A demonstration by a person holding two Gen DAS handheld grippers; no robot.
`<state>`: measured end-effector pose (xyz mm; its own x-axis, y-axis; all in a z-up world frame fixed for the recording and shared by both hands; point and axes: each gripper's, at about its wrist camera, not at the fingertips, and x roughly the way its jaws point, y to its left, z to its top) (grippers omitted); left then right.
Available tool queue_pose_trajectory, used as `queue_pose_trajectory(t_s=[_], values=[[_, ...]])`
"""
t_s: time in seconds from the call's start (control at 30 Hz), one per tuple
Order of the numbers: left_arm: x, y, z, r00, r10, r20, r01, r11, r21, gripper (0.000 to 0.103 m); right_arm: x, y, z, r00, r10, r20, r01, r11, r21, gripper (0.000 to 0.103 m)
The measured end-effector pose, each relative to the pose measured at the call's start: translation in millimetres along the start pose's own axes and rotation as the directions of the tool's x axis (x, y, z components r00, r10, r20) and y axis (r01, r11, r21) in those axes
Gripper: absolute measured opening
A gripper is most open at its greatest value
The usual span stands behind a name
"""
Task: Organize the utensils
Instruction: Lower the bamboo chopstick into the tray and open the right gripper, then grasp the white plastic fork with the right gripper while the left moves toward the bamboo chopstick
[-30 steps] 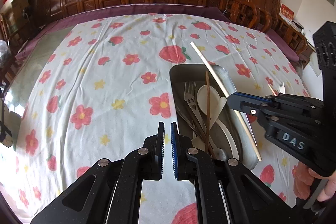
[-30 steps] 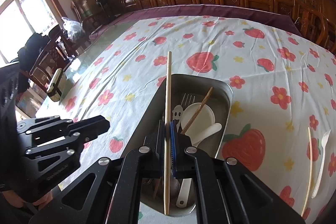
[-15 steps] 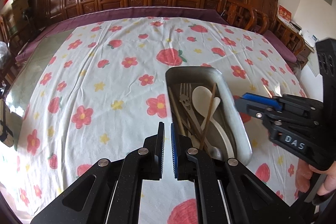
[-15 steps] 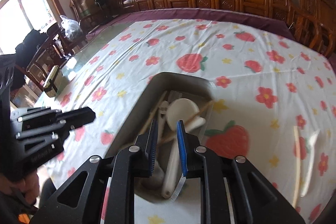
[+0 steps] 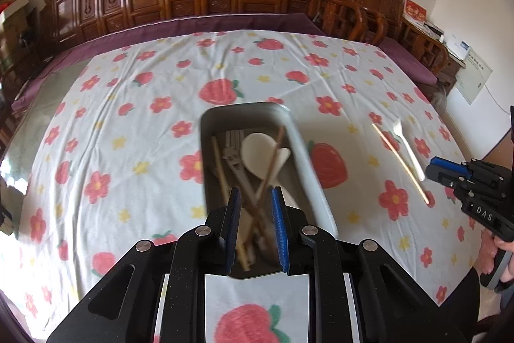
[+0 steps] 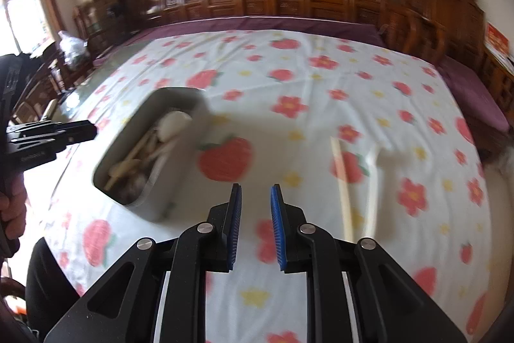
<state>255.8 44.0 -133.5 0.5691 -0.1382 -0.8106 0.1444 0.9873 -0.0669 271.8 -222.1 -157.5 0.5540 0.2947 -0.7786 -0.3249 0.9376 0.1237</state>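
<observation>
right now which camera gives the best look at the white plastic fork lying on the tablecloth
The left wrist view: the white plastic fork shows tines and handle beside a pale chopstick. The right wrist view only shows a motion-blurred pale streak there.

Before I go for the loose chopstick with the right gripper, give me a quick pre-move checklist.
1. Right gripper open and holding nothing: ok.
2. Chopstick lying free on the tablecloth: ok.
3. White fork apart from the chopstick: cannot tell, the view is blurred.
4. Left gripper out of the way: ok, it is open over the tray.
5. Tray has room: ok.
</observation>
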Motion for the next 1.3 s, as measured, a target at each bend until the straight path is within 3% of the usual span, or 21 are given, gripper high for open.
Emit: queue_pose_trajectory(t_s=[0.13, 0.2, 0.37, 0.43, 0.57, 0.73, 0.97, 1.03, 1.1, 1.13, 1.3], values=[[2.7, -20.4, 1.3, 1.0, -0.021, 0.003, 0.021, 1.0, 0.022, 0.037, -8.2, -35.4, -13.6, 0.999, -0.046, -0.006, 0.046, 0.998, 0.042, 0.021], [5.4, -31.3, 1.1, 1.0, -0.029, 0.004, 0.029, 0.999, 0.035, 0.044, -8.6, -51.6, -18.2, 0.998, -0.07, -0.011, 0.07, 0.996, 0.061, 0.027], [16.9, -58.9, 0.1, 0.998, -0.053, -0.023, 0.054, 0.996, 0.067, 0.044, 2.2, -83.5, -23.2, 0.995, -0.096, -0.036, 0.1, 0.99, 0.103, 0.032], [20.2, -69.7, -0.8, 0.998, -0.057, -0.025, 0.059, 0.995, 0.081, 0.066, 10.1, -90.0, -22.5, 0.993, -0.105, -0.05, 0.109, 0.989, 0.102, 0.032], [25.1, -85.6, -3.2, 0.997, -0.068, -0.026, 0.071, 0.993, 0.098, 0.07, 30.8, -98.2, -17.1, 0.992, -0.103, -0.078, 0.111, 0.989, 0.098, 0.032], [30.5, -97.0, -4.4, 0.996, -0.078, -0.037, 0.081, 0.992, 0.099, 0.083, 65.1, -104.0, -10.0, 0.986, -0.107, -0.128, 0.116, 0.991, 0.07, 0.032], [35.4, -104.4, -6.8, 0.996, -0.068, -0.057, 0.073, 0.992, 0.104, 0.084, 101.2, -114.1, -3.3, 0.975, -0.129, -0.183, 0.142, 0.988, 0.06, 0.032], [36.4, -106.5, -7.4, 0.996, -0.062, -0.062, 0.069, 0.992, 0.109, 0.084, 104.0, -115.7, -3.1, 0.974, -0.14, -0.18, 0.151, 0.987, 0.051, 0.026], [37.9, -108.8, -8.0, 0.996, -0.059, -0.066, 0.066, 0.992, 0.111, 0.084, 102.8, -118.5, -4.3, 0.974, -0.143, -0.178, 0.154, 0.987, 0.053, 0.008], [38.5, -109.9, -8.3, 0.996, -0.059, -0.068, 0.067, 0.991, 0.112, 0.084, 101.7, -120.1, -5.9, 0.974, -0.142, -0.179, 0.154, 0.987, 0.053, 0.005], [46.0, -121.2, -7.6, 0.994, -0.067, -0.081, 0.076, 0.99, 0.117, 0.084, 86.3, -131.1, -20.9, 0.977, -0.109, -0.182, 0.13, 0.985, 0.11, 0.004]])
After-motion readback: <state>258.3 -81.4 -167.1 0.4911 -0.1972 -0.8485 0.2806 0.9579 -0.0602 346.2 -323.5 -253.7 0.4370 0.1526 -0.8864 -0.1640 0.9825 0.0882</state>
